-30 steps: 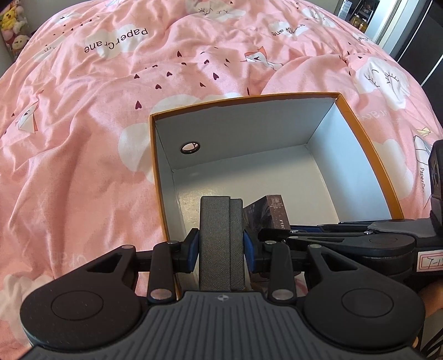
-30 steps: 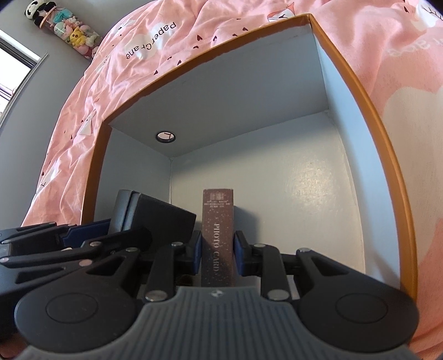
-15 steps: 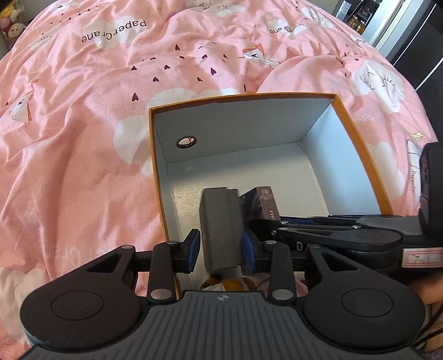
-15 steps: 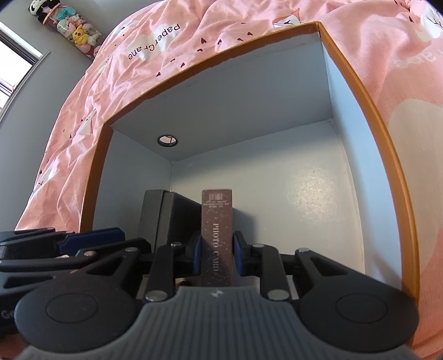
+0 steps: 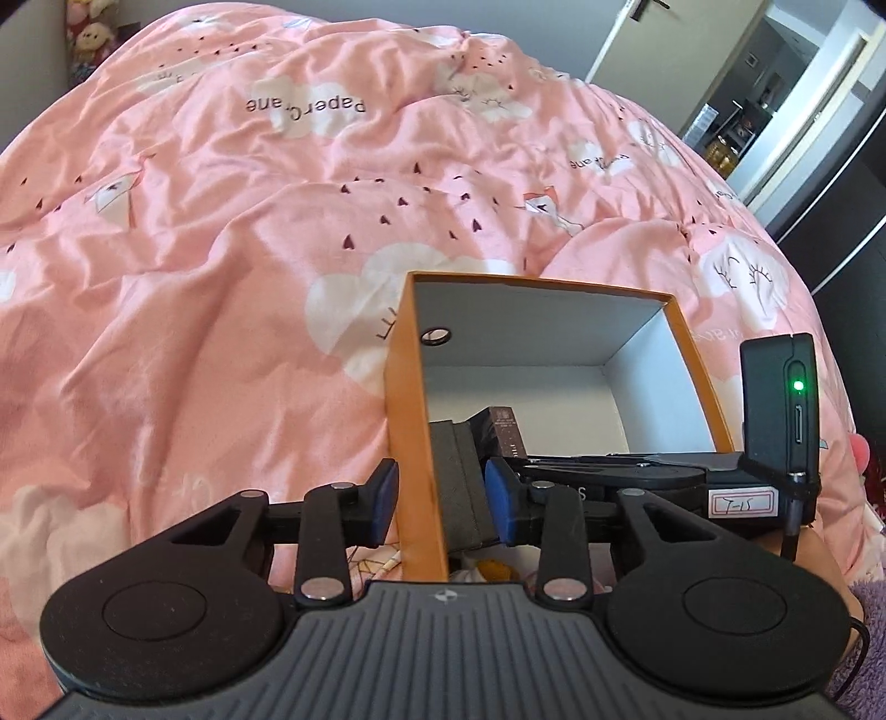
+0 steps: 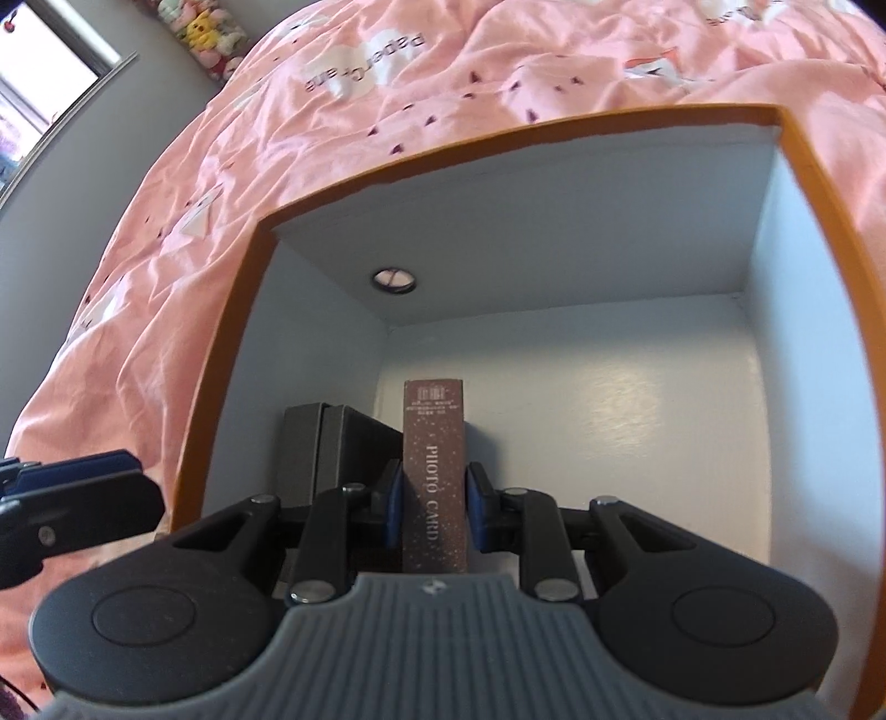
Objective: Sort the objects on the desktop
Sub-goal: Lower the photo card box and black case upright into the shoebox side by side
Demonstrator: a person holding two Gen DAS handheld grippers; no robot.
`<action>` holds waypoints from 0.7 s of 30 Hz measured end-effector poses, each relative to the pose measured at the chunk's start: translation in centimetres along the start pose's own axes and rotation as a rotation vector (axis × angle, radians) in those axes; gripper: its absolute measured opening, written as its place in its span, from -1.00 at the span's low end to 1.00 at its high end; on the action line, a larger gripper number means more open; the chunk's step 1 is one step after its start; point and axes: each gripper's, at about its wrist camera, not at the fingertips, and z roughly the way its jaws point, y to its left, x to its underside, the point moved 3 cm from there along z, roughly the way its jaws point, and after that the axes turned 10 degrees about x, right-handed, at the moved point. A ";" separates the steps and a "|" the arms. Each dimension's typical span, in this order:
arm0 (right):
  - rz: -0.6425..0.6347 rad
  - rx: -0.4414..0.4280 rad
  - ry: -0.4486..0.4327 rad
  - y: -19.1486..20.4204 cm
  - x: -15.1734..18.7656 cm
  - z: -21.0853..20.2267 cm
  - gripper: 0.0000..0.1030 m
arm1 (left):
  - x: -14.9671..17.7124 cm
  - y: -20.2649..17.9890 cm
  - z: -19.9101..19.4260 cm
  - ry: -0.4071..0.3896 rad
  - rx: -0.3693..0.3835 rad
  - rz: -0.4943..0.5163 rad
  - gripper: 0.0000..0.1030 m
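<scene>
An orange box (image 5: 412, 421) with white inner walls (image 6: 498, 133) lies open on the bed. A dark grey box (image 5: 457, 482) (image 6: 326, 454) stands free inside it against the left wall. My left gripper (image 5: 441, 493) hovers above that wall. Its jaws are closing, one pad (image 5: 385, 493) outside the box and the other inside, neither pressing on anything. One of its fingers (image 6: 72, 493) shows left of the box in the right wrist view. My right gripper (image 6: 434, 509) is shut on a brown PHOTO CARD box (image 6: 434, 443) (image 5: 501, 426), held upright inside the orange box beside the grey one.
A pink printed quilt (image 5: 249, 249) surrounds the box. Plush toys (image 6: 205, 33) line the wall by a window (image 6: 50, 94). A doorway and dark cabinets (image 5: 803, 138) stand at the right. A fuzzy purple sleeve (image 5: 869, 609) shows at the lower right.
My left gripper let go of the grey box and drew back up and to the left, over the box's wall. The grey box stays against the left wall. My right gripper still holds the photo card box.
</scene>
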 end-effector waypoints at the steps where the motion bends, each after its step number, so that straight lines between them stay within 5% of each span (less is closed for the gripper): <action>1: -0.004 0.011 -0.005 0.2 0.1 0.0 -0.52 | 0.2 0.3 -0.1 0.001 -0.002 -0.007 -0.25; 13: 0.035 0.002 0.049 1.0 1.3 -0.4 -0.43 | 1.4 0.9 1.0 0.035 0.029 -0.041 -0.28; 21: 0.137 -0.138 0.043 -0.7 1.2 -1.6 -0.30 | 1.9 1.4 0.9 0.033 0.040 -0.070 -0.28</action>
